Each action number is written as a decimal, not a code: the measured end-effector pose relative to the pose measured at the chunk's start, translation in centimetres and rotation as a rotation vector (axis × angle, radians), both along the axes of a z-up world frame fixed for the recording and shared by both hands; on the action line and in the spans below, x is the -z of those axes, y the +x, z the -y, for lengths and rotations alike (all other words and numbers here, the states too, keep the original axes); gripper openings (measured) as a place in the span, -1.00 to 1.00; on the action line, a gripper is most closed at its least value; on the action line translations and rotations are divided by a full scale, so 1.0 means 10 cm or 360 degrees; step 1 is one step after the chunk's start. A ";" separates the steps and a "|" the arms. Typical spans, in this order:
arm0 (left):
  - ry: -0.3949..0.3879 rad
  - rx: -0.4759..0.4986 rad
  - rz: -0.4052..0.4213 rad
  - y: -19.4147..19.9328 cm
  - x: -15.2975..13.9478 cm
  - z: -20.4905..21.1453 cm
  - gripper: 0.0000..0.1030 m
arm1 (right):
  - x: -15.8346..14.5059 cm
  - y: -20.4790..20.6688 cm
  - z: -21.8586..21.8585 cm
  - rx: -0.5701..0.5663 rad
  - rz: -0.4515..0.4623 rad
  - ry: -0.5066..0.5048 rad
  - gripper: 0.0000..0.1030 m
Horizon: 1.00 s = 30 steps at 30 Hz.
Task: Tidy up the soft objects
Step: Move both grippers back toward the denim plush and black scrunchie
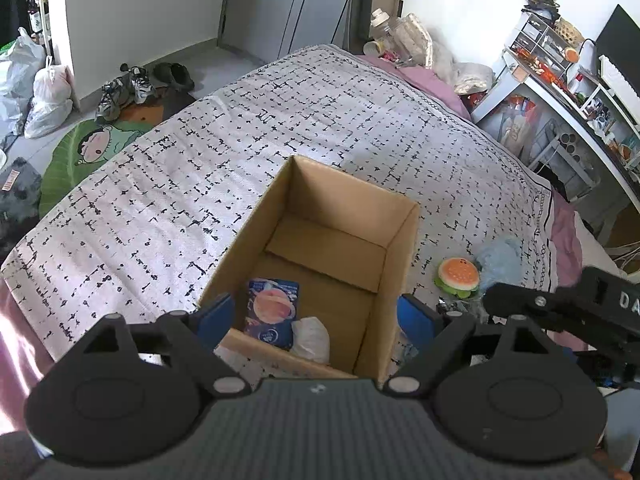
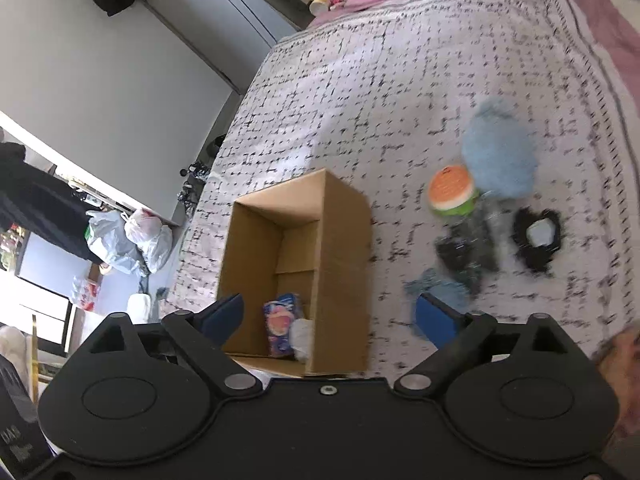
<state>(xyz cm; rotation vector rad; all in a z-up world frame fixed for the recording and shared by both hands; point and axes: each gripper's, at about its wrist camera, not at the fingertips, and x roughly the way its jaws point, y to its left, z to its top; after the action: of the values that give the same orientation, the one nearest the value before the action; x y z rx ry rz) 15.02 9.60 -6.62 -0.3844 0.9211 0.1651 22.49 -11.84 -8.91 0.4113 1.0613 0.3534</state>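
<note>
An open cardboard box (image 1: 396,256) (image 2: 340,248) stands on the patterned bedspread. Inside it lie a blue packet with a pink planet print (image 1: 272,312) (image 2: 278,330) and a white soft item (image 1: 312,340) (image 2: 302,338). My left gripper (image 1: 316,316) hangs open above the box's near end, nothing between its blue pads. My right gripper (image 2: 328,316) is open too, over the box's near right wall, holding nothing. Right of the box lie a burger-shaped plush (image 1: 458,276) (image 2: 452,192), a light blue fluffy toy (image 1: 502,258) (image 2: 500,156), a black furry item (image 2: 536,240) and a blue cloth (image 2: 440,288).
The bedspread (image 1: 200,184) (image 2: 360,92) stretches wide beyond the box. A cluttered white shelf and desk (image 1: 560,92) stand right of the bed. Shoes (image 1: 128,92) and plastic bags (image 1: 44,96) (image 2: 128,240) sit on the floor to the left.
</note>
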 end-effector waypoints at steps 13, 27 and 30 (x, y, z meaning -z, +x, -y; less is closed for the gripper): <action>0.0007 0.0057 0.0023 -0.03 -0.13 0.52 0.70 | -0.07 -0.07 0.67 0.0024 0.0087 -0.0085 0.87; -0.0042 0.0037 0.0074 0.00 -0.08 1.05 0.68 | 0.26 0.13 1.26 0.0232 0.0048 0.0017 0.80; -0.0055 0.0019 0.0063 0.03 -0.02 1.14 0.60 | 0.44 0.15 1.34 0.0275 0.0014 0.0048 0.74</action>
<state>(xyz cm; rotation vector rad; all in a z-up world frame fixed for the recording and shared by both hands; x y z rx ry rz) 15.33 -1.79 -6.46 -0.4129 0.8879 0.1302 24.02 -25.20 -13.28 0.5243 1.0051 0.2176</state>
